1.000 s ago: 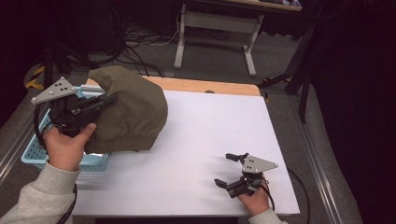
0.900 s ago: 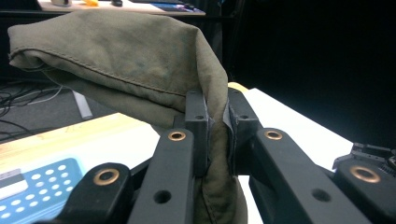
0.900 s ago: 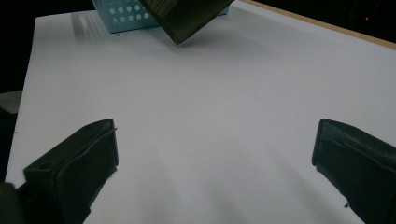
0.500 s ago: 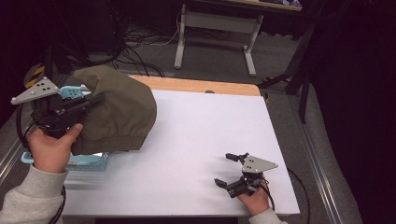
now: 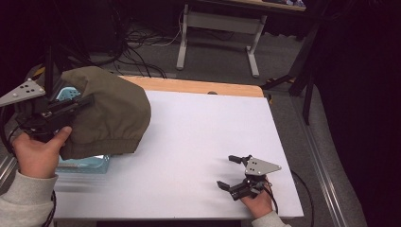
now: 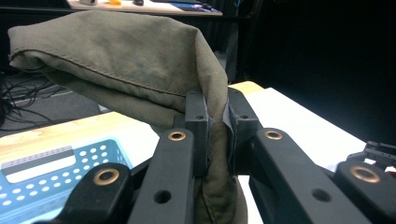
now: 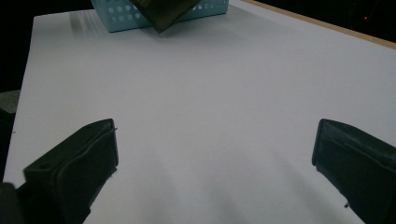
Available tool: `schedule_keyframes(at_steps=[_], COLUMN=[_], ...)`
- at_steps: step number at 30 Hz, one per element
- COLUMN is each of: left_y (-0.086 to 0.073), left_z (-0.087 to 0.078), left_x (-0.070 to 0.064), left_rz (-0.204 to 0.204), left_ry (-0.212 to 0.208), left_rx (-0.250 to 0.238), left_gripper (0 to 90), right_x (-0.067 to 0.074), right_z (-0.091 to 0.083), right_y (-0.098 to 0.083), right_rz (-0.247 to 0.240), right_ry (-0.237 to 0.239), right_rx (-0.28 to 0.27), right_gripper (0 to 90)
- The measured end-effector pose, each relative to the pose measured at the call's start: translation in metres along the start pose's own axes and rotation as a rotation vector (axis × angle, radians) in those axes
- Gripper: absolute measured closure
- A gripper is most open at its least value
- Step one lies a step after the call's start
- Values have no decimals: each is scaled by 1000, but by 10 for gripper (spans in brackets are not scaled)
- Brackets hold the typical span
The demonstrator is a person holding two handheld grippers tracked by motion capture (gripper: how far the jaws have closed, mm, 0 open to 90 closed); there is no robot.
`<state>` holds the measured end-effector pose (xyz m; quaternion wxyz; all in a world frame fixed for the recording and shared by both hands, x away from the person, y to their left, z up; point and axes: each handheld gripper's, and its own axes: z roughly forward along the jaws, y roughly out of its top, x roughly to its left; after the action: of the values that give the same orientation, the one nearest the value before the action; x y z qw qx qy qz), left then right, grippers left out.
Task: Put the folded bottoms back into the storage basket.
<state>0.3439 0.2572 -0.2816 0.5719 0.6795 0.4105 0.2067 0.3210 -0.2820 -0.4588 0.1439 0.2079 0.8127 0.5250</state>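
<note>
Left tongs clamped on a fold of the olive cloth, pinched tight between the two black pads so the fabric cannot slip while hanging. Cloth draped forward and over the left tongs like a hood, bulk of it ahead of and to the right of them, lower hem hanging just above the pale blue basket. Gripped at a seam edge rather than mid-panel, probably to let the rest fall open under its own weight. Held clear of the basket, which sits below and slightly in front of the left tongs at the near left edge of the worktop; likely a lift out of the basket, toward the open white surface.

Right tongs apart, jaws spread wide, nothing between them, parked low over the worktop well off to the right of the left tongs. From the right gripper view, basket and a hanging corner of cloth far ahead of the jaws. Seemingly kept open and waiting so as to take a second corner once the cloth comes within reach.
</note>
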Motion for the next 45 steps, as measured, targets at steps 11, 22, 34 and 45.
schedule_keyframes(at_steps=[11,22,34,45], left_y=[-4,-10,-20,-30], left_z=[-11,-14,-17,-18], left_x=[10,21,49,76], left_rz=[-16,-31,-82,-132], left_ry=[8,20,60,106], left_rx=[8,36,79,128], left_gripper=[819,819,820,819], right_x=[0,0,0,0], right_z=[0,0,0,0], right_y=[0,0,0,0], right_rz=[2,1,3,2], right_ry=[4,4,3,1], right_rx=[-1,0,0,1], right_gripper=[9,9,9,9])
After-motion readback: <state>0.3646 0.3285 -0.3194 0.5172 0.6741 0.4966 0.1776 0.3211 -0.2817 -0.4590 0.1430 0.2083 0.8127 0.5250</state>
